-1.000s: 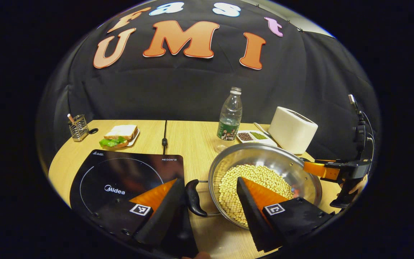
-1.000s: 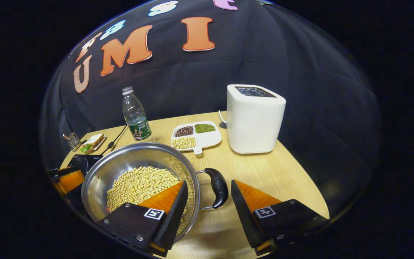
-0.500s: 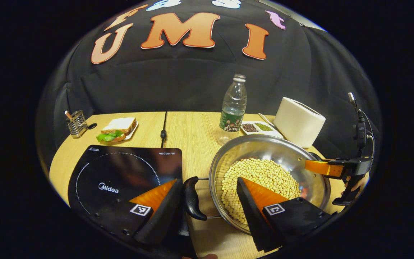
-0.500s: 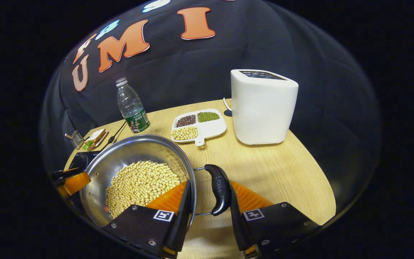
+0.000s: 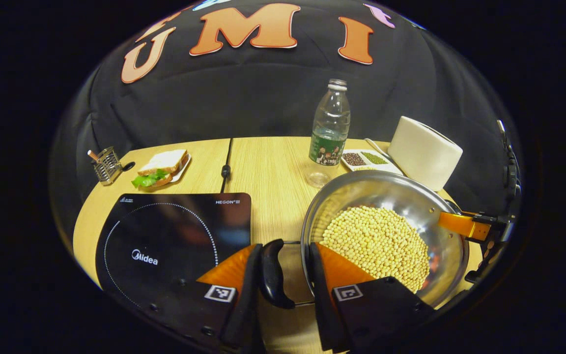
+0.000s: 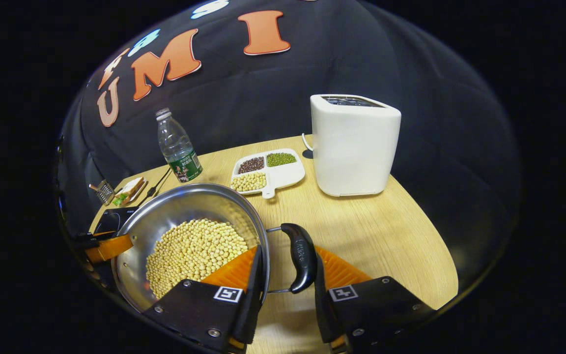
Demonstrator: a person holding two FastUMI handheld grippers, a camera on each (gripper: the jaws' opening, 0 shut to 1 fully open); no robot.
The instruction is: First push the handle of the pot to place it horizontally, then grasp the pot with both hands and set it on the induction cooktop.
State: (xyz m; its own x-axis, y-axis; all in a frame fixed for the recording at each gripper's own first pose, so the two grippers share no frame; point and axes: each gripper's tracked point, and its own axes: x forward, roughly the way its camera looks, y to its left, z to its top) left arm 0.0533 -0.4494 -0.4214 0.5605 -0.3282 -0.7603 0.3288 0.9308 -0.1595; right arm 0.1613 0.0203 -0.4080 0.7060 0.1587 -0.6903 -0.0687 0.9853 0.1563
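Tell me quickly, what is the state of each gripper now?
Left gripper: closed on the pot's left handle.
Right gripper: closed on the pot's right handle.

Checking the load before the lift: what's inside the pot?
The pot holds a heap of pale yellow beans covering most of its bottom; bare steel wall shows around them. What lies beneath the heap is hidden.

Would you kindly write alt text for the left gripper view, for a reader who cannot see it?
The left gripper is closed around one black side handle of a steel pot full of soybeans, on a wooden table. A black induction cooktop lies beside the pot, with a water bottle, sandwich and white toaster behind.
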